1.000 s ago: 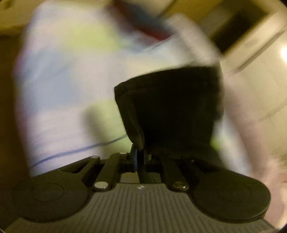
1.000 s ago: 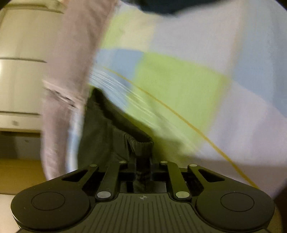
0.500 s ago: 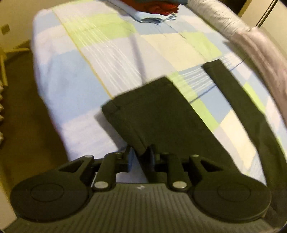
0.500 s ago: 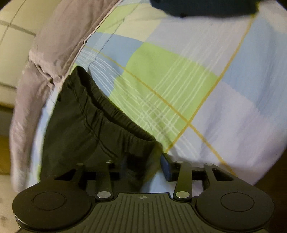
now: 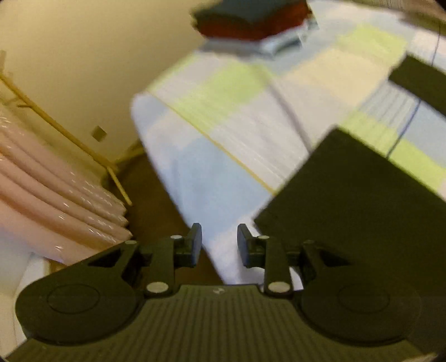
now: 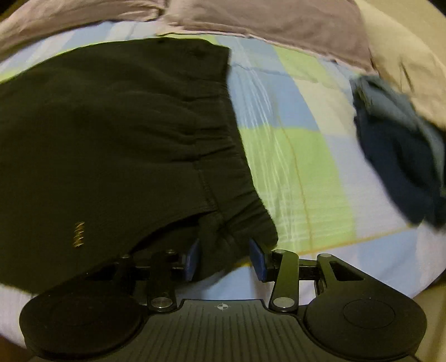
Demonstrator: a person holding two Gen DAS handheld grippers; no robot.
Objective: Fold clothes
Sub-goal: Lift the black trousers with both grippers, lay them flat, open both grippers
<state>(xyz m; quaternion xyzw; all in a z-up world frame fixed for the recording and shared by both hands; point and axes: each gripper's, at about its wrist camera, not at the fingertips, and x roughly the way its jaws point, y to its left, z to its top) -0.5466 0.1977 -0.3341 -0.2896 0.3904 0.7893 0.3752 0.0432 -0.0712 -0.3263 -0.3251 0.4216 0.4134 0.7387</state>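
**Both grippers spread wide over black trousers on a checked bed**

Left gripper (image 5: 217, 242), seen in the left wrist view, has its jaws parted with nothing between them; through the gap show the pale edge of the bedsheet (image 5: 211, 156) and the brown floor (image 5: 156, 211). The black trousers (image 5: 362, 200) lie flat on the sheet just right of the right finger, not touching it, and a second dark strip of the same garment crosses the upper right corner. The sheet is a check of pale blue, white and lime green with a thin yellow line. At the far end of the bed sits a blurred stack of folded clothes (image 5: 251, 19), dark blue over red. A beige wall (image 5: 97, 55) stands behind, with a small wall plate, a slim wooden frame leaning before it, and pale pink folds of fabric (image 5: 50, 200) at the left.

Right gripper (image 6: 224, 256), in the right wrist view, is likewise released, its blue pads (image 6: 257, 260) apart. The gathered elastic waistband (image 6: 231, 172) of the trousers bunches into the gap, close to the left pad, but is not clamped. The trousers spread across the left of the bed; small gold stitching (image 6: 78, 234) marks the cloth. A grey-mauve blanket (image 6: 251, 19) lies along the far edge, and a crumpled dark blue garment (image 6: 401, 156) rests on the sheet at the right, well apart from the trousers.
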